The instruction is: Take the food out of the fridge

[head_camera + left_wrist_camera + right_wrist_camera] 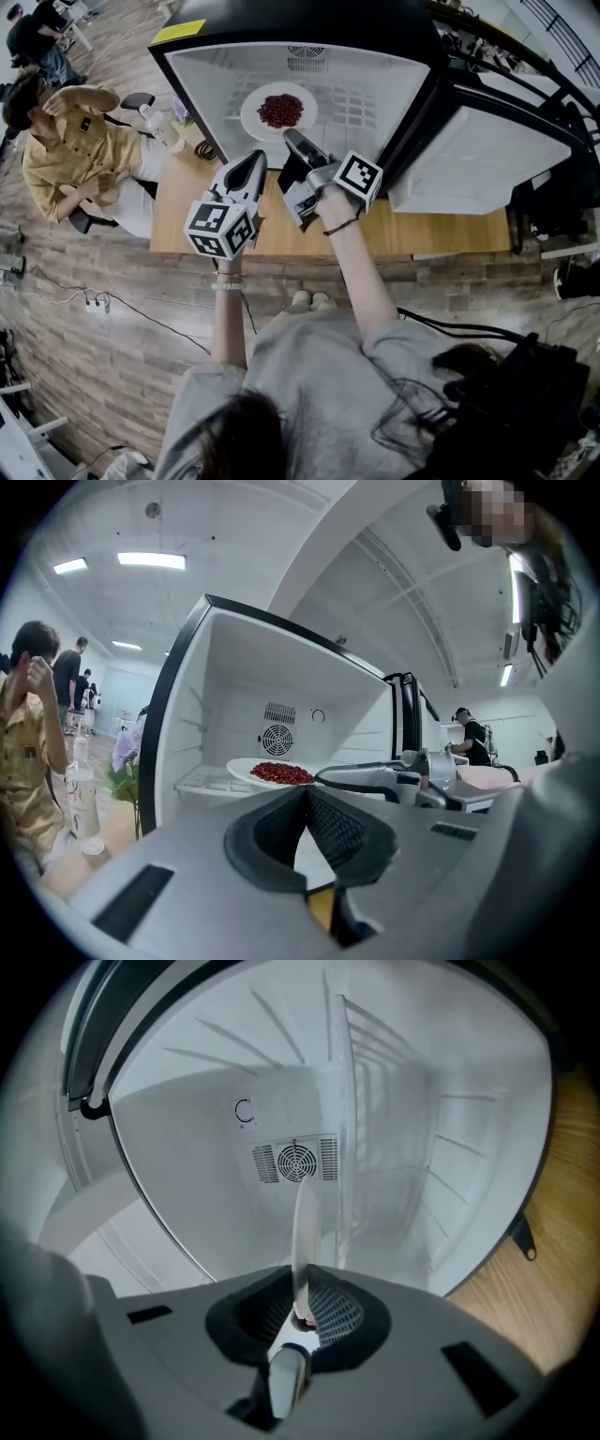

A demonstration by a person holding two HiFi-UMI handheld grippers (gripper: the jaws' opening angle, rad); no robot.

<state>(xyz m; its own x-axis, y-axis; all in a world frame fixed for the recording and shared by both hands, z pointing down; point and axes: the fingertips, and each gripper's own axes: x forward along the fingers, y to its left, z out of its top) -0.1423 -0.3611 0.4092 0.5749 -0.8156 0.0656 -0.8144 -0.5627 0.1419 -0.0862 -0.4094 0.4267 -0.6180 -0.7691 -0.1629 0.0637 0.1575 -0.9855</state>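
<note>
Right gripper (294, 140) clamping white plate (252, 117), red food heap (279, 110)

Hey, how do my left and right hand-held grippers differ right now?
The right hand-held gripper is clamped on the rim of the plate; the left hand-held gripper is shut on nothing. The right reaches into the fridge; the left sits outside its opening. Both point toward the fridge.

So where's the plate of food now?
Top centre of the head view: the plate is inside the open fridge, its near rim pinched by the right tool.
</note>
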